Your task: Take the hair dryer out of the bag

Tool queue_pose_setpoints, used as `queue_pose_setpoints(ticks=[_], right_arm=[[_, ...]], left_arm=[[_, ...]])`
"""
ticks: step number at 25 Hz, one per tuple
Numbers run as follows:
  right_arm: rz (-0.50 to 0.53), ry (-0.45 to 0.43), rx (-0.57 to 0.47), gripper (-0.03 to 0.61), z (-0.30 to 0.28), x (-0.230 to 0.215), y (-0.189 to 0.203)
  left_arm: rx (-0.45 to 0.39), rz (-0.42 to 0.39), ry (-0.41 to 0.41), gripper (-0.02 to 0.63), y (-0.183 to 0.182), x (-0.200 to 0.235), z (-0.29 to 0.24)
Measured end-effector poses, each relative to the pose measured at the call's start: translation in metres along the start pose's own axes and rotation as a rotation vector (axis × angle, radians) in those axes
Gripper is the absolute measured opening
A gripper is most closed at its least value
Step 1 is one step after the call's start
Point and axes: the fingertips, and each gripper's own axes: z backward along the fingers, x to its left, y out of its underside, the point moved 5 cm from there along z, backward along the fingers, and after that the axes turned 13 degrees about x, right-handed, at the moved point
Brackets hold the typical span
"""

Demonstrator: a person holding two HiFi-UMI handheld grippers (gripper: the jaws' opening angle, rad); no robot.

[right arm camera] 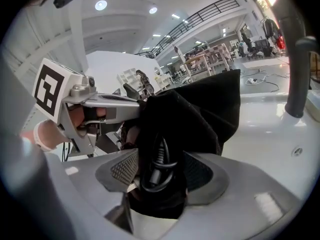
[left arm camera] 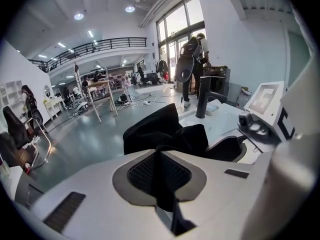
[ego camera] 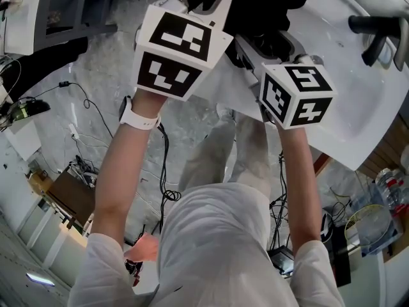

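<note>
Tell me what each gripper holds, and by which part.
Both hold the black bag: the left gripper pinches a thin fold of its cloth, the right gripper a thicker bunch with a black cable in it.

Head view set high, facing steeply down past both forearms (ego camera: 121, 178) onto the bag (ego camera: 265, 8) and the white table (ego camera: 358, 101) in the upper half of the frame; at arm's reach, no closer. Left gripper view mounted on the left gripper (left arm camera: 161, 176), right gripper view on the right gripper (right arm camera: 156, 176); each aimed along its own jaws, pressed very close to the bag at frame centre; facing roughly toward one another across it. Shared by all three: bag and table; in each gripper view, the other gripper too, at the right edge of the left one, at the left edge of the right one.
</note>
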Motion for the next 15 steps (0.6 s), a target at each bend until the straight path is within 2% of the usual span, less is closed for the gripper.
queue_pose_setpoints(ticks=[10, 15], right_arm=[[-0.014, 0.066, 0.09, 0.261, -0.023, -0.009, -0.006], [-0.028, 0.052, 0.143, 0.227, -0.023, -0.008, -0.006]], left_arm=[[0.009, 0.007, 0.01, 0.025, 0.006, -0.003, -0.003], [0.011, 0.008, 0.009, 0.025, 0.008, -0.005, -0.003]])
